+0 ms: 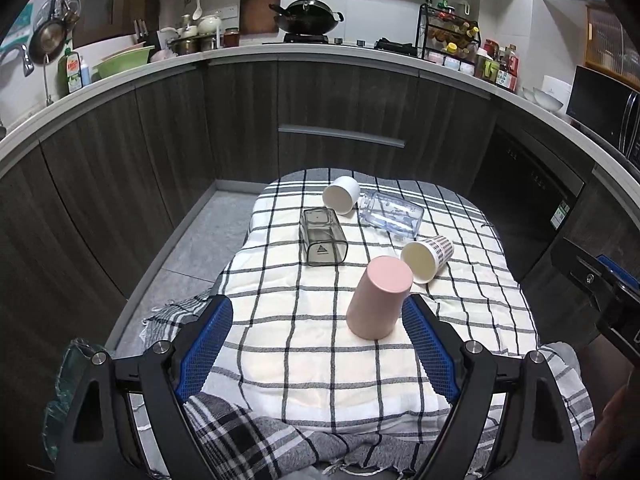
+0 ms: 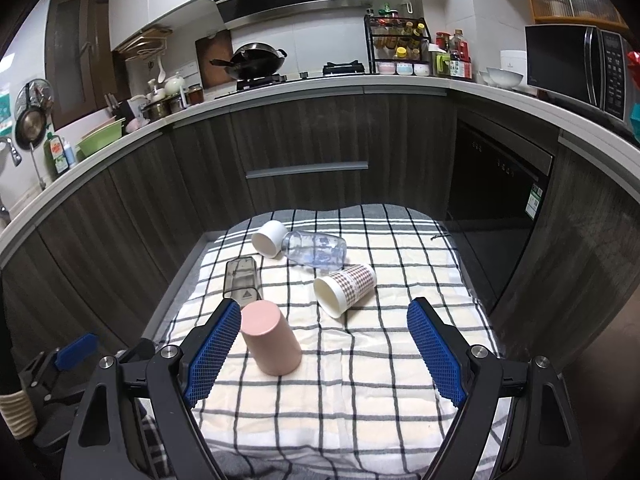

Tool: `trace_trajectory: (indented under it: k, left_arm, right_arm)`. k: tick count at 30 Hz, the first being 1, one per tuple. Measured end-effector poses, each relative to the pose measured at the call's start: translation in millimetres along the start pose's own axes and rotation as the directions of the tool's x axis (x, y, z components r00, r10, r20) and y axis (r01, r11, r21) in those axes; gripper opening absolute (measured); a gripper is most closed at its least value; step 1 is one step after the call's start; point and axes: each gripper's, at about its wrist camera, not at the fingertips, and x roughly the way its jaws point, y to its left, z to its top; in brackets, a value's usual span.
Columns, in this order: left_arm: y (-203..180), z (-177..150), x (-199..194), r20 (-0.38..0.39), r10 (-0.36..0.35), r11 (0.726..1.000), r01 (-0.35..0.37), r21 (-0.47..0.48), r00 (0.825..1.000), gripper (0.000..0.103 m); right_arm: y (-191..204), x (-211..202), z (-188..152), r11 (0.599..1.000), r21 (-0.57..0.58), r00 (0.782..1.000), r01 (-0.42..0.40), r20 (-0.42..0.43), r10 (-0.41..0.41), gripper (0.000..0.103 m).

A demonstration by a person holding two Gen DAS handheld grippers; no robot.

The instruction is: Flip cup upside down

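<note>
A pink cup stands upside down on the checked cloth, just inside my left gripper's right finger. It also shows in the right wrist view, next to my right gripper's left finger. A plaid paper cup, a white cup, a clear bottle and a smoky square cup lie on their sides behind it. My left gripper is open and empty. My right gripper is open and empty.
The cloth covers a small table whose edges drop off to the grey floor at the left. Dark kitchen cabinets curve around behind. The right gripper's body shows at the right edge of the left wrist view.
</note>
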Motion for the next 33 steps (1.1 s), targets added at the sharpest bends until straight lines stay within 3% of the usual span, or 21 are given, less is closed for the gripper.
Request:
trace_trajectory:
  k: [12, 33]
  left_arm:
    - [4, 0, -23, 0.039, 0.021, 1.000, -0.020, -0.007, 0.999, 0.088]
    - [3, 1, -28, 0.053, 0.027, 1.000, -0.027, -0.002, 0.998, 0.088]
  right_arm:
    - [4, -19, 0, 1.000, -0.015, 1.000, 0.014, 0.020, -0.013, 0.085]
    - [5, -20, 0, 1.000, -0.012, 1.000, 0.014, 0.022, -0.013, 0.085]
